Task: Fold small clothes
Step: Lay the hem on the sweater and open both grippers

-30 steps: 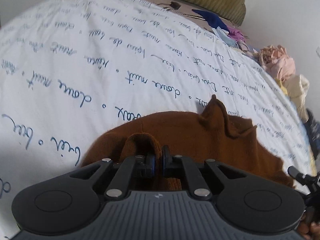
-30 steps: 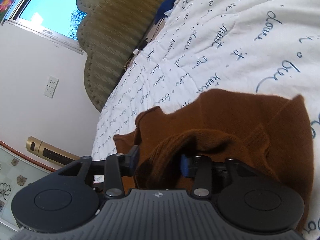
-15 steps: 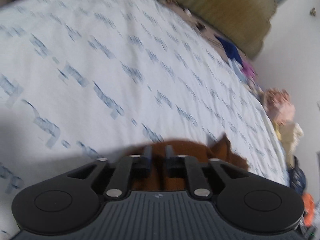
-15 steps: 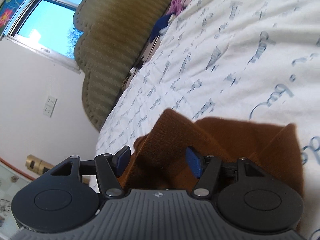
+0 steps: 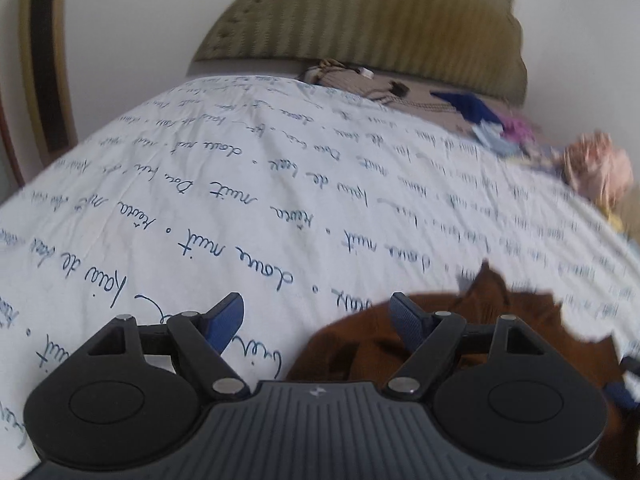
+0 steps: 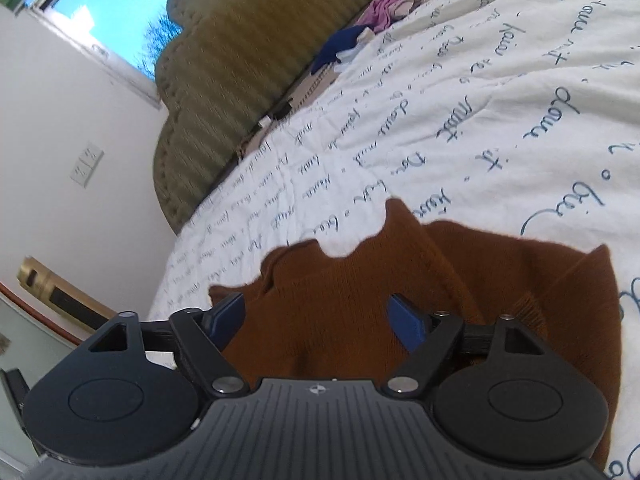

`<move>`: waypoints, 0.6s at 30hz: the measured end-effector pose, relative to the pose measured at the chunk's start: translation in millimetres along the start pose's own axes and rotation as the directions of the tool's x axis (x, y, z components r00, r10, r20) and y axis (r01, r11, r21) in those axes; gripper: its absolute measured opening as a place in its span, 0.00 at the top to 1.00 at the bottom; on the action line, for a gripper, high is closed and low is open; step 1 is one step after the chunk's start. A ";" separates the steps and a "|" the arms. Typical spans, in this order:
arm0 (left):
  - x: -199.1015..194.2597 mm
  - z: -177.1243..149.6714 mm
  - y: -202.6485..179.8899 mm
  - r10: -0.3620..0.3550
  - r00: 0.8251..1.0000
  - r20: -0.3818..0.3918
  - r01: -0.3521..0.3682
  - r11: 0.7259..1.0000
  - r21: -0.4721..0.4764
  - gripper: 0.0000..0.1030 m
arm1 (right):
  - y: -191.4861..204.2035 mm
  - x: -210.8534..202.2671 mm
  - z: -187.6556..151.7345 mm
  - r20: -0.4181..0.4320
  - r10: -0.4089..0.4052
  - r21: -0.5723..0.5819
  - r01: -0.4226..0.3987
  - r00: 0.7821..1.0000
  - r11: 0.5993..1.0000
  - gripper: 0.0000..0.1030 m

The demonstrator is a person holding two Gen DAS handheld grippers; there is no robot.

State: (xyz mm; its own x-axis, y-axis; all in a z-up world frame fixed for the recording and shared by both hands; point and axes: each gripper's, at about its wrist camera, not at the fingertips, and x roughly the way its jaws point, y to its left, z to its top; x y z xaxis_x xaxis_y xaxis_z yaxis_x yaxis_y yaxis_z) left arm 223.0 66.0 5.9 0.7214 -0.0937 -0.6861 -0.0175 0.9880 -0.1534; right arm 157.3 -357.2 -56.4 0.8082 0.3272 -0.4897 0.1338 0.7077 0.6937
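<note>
A small rust-brown knit garment (image 5: 520, 328) lies folded on the white bed sheet with blue script (image 5: 240, 208). In the left wrist view my left gripper (image 5: 318, 320) is open and empty, its right finger over the garment's left edge, its left finger over bare sheet. In the right wrist view the garment (image 6: 460, 280) fills the lower middle. My right gripper (image 6: 318, 320) is open and empty, held just above the garment with both fingers over the cloth.
An olive padded headboard (image 5: 380, 28) stands at the far end of the bed. Loose clothes, blue (image 5: 468, 108), purple and pink (image 5: 596, 168), lie along the far right edge. A window (image 6: 108, 12) and a wall socket (image 6: 86, 164) are on the left wall.
Both grippers let go of the brown garment and opened wide. The garment dropped flat on the sheet. The left gripper swung left, so the garment sits to its right.
</note>
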 end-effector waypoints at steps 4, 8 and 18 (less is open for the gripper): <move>8.8 -15.6 -20.6 -0.041 0.997 -0.066 0.052 0.982 0.179 0.22 | 10.8 1.2 -4.5 -0.001 -0.085 -0.089 0.084 0.996 0.992 0.15; 18.8 -32.6 -50.1 -0.015 0.996 -0.093 0.051 0.918 0.393 0.22 | 21.4 -3.3 -9.7 0.003 -0.076 -0.115 0.075 0.997 0.990 0.07; 28.7 2.8 -31.5 0.182 0.983 -0.012 -0.174 0.957 0.234 0.21 | 49.1 -5.8 -25.9 -0.030 -0.082 -0.229 0.073 0.996 0.971 0.04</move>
State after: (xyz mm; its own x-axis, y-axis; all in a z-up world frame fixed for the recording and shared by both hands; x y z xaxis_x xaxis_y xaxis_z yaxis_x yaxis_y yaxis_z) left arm 246.2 32.6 -7.0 0.6975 0.0861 -0.7114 0.0194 0.9901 0.1388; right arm 144.4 -308.1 -33.2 0.7770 0.2869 -0.5602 0.0575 0.8540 0.5171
